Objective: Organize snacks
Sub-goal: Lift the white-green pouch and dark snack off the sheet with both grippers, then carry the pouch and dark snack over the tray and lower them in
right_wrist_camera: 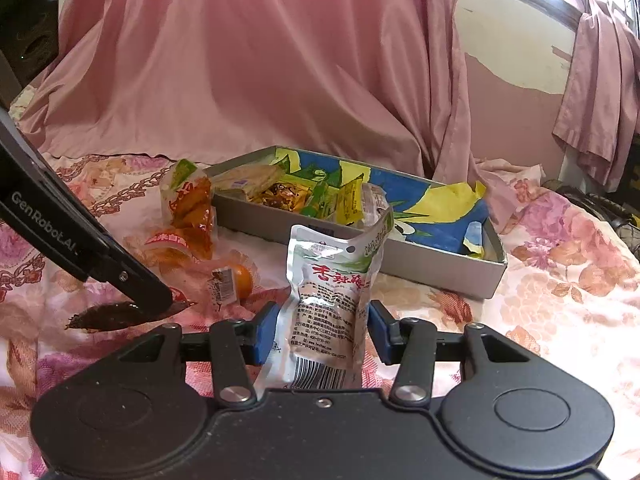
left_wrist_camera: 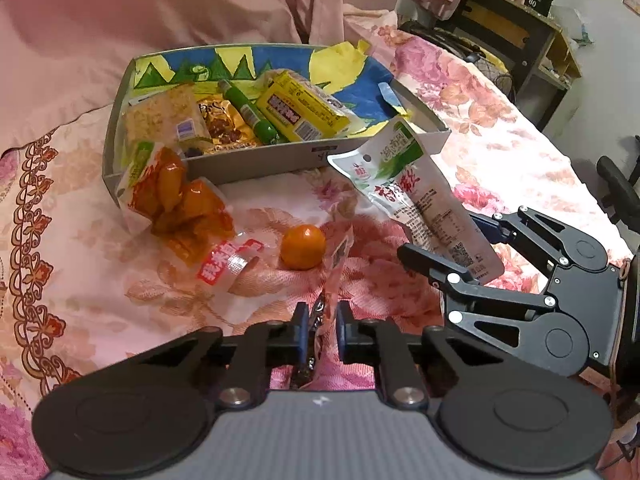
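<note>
A grey box point(left_wrist_camera: 256, 164) with a blue and yellow lining holds several snacks; it also shows in the right wrist view point(right_wrist_camera: 440, 268). My left gripper point(left_wrist_camera: 322, 330) is shut on a thin clear snack packet point(left_wrist_camera: 338, 264), held just above the bedspread. My right gripper point(right_wrist_camera: 322, 332) is shut on a white and green pouch point(right_wrist_camera: 332, 300), held upright in front of the box; the pouch also shows in the left wrist view point(left_wrist_camera: 416, 196). An orange snack bag point(left_wrist_camera: 176, 200) leans on the box's near left corner. A small orange point(left_wrist_camera: 303, 247) lies on the bedspread.
A red and white wrapper point(left_wrist_camera: 232, 264) lies beside the orange. The floral bedspread point(left_wrist_camera: 500, 152) spreads all around. Pink fabric point(right_wrist_camera: 260, 60) hangs behind the box. A dark shelf point(left_wrist_camera: 508, 32) stands past the bed's far right edge.
</note>
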Demonstrator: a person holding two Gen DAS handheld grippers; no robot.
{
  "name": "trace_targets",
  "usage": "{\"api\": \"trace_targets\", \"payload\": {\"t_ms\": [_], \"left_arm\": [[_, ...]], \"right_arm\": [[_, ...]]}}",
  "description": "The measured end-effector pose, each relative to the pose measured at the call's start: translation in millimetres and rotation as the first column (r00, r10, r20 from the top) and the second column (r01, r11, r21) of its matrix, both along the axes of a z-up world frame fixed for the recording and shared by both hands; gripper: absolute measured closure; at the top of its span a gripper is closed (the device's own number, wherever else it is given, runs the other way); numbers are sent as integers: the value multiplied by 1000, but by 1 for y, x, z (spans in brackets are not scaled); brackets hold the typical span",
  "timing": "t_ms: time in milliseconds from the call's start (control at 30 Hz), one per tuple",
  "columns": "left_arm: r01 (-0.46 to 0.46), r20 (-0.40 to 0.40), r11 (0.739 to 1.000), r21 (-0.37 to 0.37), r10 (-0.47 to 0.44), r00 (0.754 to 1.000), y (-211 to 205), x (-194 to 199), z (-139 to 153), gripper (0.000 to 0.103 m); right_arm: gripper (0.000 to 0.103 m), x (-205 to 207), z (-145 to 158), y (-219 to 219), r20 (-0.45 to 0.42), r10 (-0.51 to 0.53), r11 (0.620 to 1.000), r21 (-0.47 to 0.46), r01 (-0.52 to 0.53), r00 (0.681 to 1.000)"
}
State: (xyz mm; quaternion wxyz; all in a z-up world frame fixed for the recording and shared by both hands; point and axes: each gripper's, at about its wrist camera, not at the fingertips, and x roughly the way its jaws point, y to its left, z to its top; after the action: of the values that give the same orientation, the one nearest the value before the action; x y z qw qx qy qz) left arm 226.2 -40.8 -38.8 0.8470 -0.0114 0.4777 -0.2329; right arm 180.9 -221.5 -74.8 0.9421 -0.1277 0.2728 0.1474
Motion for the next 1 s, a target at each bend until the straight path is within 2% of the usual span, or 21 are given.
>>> {"api": "trace_targets", "payload": {"t_ms": [233,333,467,767,1000], "left_arm": [[-12,11,999,-34,13,1000,8,-1,4,93],[-19,9,1000,-25,19,1000,11,-4,1,93],[-34,18,998,-58,35,999,15,-7,3,94],[-78,44,986,-148,85,995,26,-5,18,94],[-105,91,980,-169,121,988,27,5,35,94]], "right_arm": [[53,-6,4,0,12,-16,1000,7,16,1000],[52,-7,5,3,2,-24,1000,10,24,1000],[52,-12,7,7,-7,-33,999,11,33,999],[52,-14,24,12,35,-59,998,22,58,998],[52,-7,37,7,69,-93,995,43,90,993]]}}
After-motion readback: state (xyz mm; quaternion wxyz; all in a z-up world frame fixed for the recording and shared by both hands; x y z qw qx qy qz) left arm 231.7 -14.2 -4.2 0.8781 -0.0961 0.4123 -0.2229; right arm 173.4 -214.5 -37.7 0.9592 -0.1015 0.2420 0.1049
